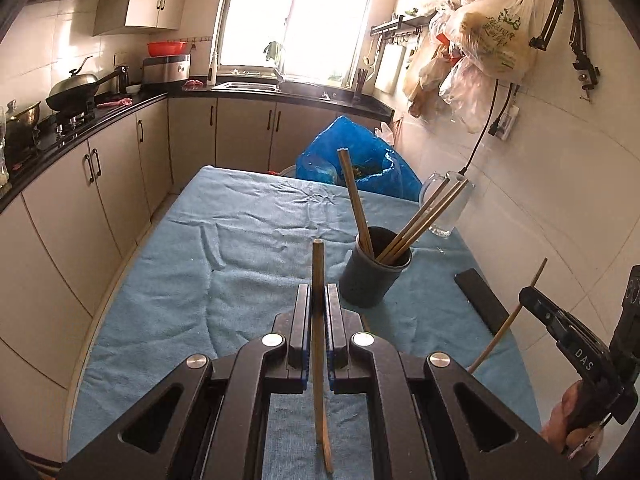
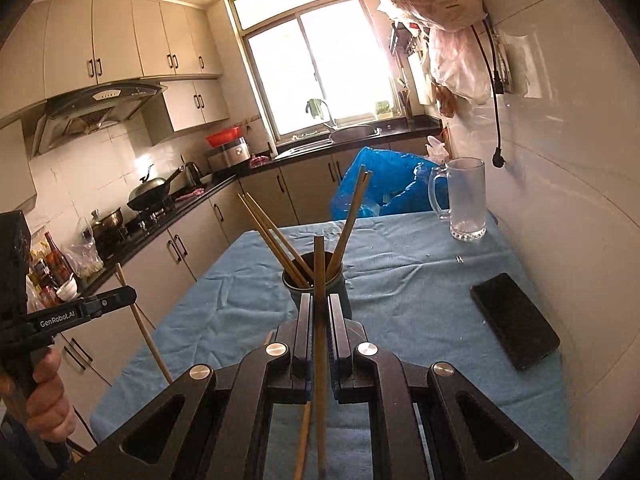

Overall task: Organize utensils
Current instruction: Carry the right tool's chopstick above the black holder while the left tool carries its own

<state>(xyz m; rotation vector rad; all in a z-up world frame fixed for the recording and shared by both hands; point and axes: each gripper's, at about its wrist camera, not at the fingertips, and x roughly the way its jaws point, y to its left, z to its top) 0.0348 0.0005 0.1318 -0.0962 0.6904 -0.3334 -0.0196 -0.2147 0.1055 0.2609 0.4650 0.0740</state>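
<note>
A dark round utensil holder (image 1: pixel 374 276) stands on the blue cloth and holds several wooden chopsticks (image 1: pixel 356 200). It also shows in the right wrist view (image 2: pixel 318 280). My left gripper (image 1: pixel 319 292) is shut on one wooden chopstick (image 1: pixel 319 320), held upright just left of and nearer than the holder. My right gripper (image 2: pixel 320 300) is shut on a wooden chopstick (image 2: pixel 319 320) just before the holder. A second chopstick (image 2: pixel 302 440) lies below the right gripper; I cannot tell whether it is gripped. Each gripper shows in the other's view, the right one (image 1: pixel 524 294) and the left one (image 2: pixel 132 292).
A black phone (image 2: pixel 514 320) lies on the table (image 1: pixel 160 280) near the right wall. A frosted glass mug (image 2: pixel 466 200) stands at the far right corner. A blue plastic bag (image 1: pixel 360 160) sits behind the table. Kitchen counters with a wok (image 1: pixel 74 90) run along the left.
</note>
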